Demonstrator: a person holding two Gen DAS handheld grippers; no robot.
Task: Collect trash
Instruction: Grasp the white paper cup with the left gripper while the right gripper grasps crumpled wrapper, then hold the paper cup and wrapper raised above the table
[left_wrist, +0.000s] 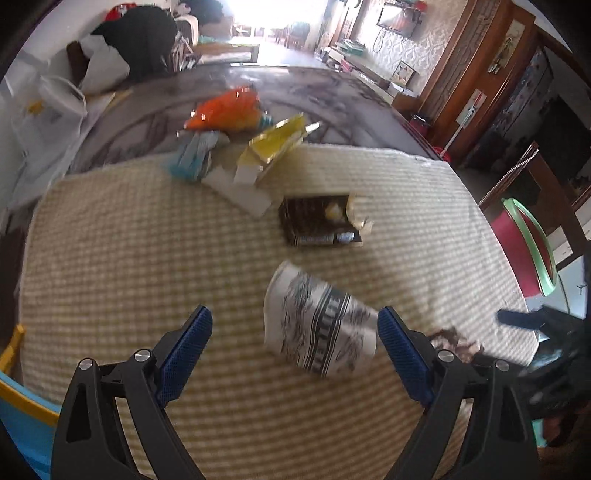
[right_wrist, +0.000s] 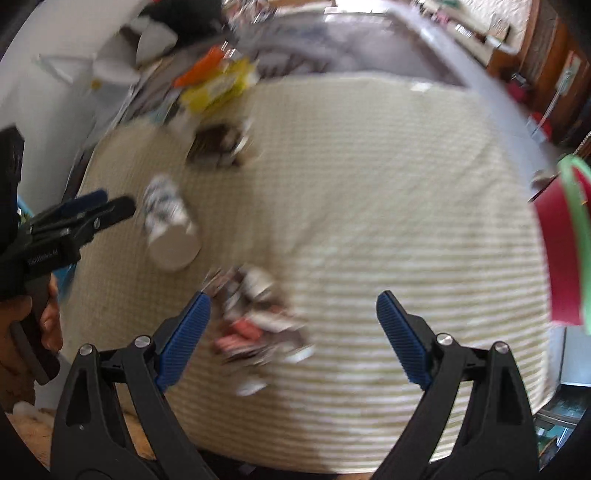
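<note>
**Room beyond the table**

Cream woven mat (left_wrist: 147, 258) over dark patterned tabletop (left_wrist: 295, 88). Patterned wallpaper (left_wrist: 436, 40) right, carved wooden door (left_wrist: 472, 74), wall-mounted screen (left_wrist: 397, 20). Bright daylight floods far end. Blue-yellow chair (left_wrist: 22, 406) at near left edge

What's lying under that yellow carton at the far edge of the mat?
The yellow carton rests tilted on white cardboard pieces, beside a blue-and-white packet. An orange wrapper lies behind it. Whatever sits directly beneath the carton is covered.
</note>
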